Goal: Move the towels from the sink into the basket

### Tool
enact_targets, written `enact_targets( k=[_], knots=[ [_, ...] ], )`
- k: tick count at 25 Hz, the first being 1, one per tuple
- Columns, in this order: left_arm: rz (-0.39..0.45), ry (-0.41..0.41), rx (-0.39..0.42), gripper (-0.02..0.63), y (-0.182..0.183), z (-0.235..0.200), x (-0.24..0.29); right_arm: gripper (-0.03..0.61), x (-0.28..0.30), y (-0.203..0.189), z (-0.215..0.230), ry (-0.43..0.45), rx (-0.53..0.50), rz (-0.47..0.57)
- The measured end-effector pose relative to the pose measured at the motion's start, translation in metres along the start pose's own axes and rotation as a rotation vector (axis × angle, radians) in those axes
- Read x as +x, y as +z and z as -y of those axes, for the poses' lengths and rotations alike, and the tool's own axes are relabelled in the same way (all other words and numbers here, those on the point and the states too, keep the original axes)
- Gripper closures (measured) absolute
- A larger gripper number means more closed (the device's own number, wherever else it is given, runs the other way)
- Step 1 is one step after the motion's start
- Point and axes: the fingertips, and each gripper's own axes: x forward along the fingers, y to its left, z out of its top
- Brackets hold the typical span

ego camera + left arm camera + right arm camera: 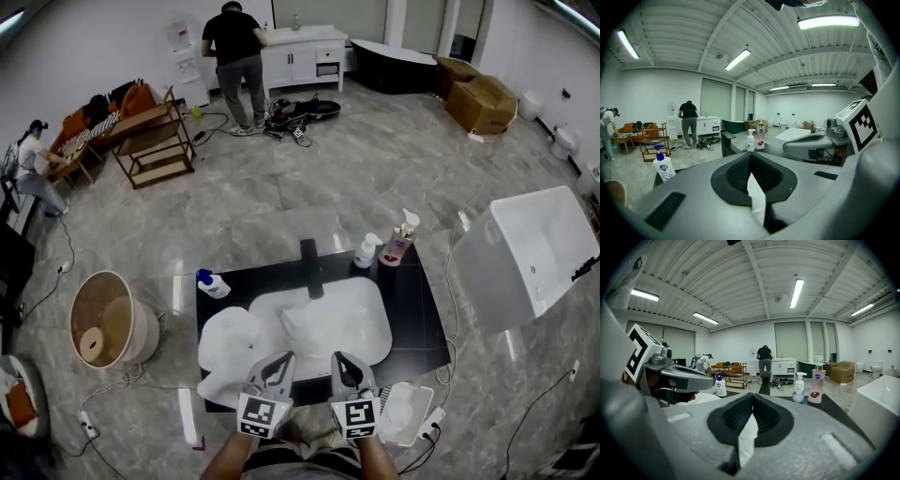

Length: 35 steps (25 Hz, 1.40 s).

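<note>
Cut off at the bottom edge of the head view: both forearms, behind the left gripper [272, 367] and the right gripper [348, 366]. Hidden behind those two: the near rim of the sink [265, 307] and part of the front strip of the black worktop [422, 309]. Hard to make out: a white heap [228, 345] on the worktop's left end, lower left of centre; possibly another towel, not certain. In the left gripper view, only a sliver of the basket [614, 198], at the lower-left edge.

Left gripper [751, 155]: jaws closed, tips meeting, nothing held. White visible through the slit below the tips, not identifiable. Right gripper [752, 398]: jaws closed likewise, empty, with the same white sliver below the tips. Both side by side at lower centre of the head view, by the sink's near edge.

Towel [333, 323]: white, crumpled, in the sink basin at frame centre, just above the grippers. Basket [103, 319]: round, tan, open-topped, on the floor at the left of the frame, beside the worktop's left end and apart from the sink.
</note>
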Motion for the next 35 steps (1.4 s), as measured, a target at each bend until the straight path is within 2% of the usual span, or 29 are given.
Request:
enact_targets(
  k=[10, 22, 23, 28, 30, 35],
  knots=[
    [-0.074, -0.025, -0.082, 0.604, -0.051, -0.053, 0.049, 0.578, 0.09, -0.046, 0.002, 0.027, 0.002, -0.116],
    [-0.137, -0.033, -0.133, 0.604, -0.1, -0.077, 0.092, 0.569, 0.154, -0.105, 0.014, 0.043, 0.024, -0.243],
    [-0.14, -0.034, -0.138, 0.604, -0.102, -0.078, 0.095, 0.509, 0.158, -0.11, 0.014, 0.053, 0.022, -0.26],
    [-0.153, -0.037, -0.16, 0.604, -0.109, -0.082, 0.103, 0.354, 0.176, -0.14, 0.015, 0.094, -0.012, -0.36],
    [-0.155, -0.037, -0.168, 0.604, -0.11, -0.084, 0.105, 0.324, 0.183, -0.15, 0.016, 0.11, -0.005, -0.393],
    [-0.165, -0.039, -0.178, 0.604, -0.115, -0.088, 0.114, 0.18, 0.201, -0.177, 0.02, 0.128, 0.022, -0.473]
  ],
)
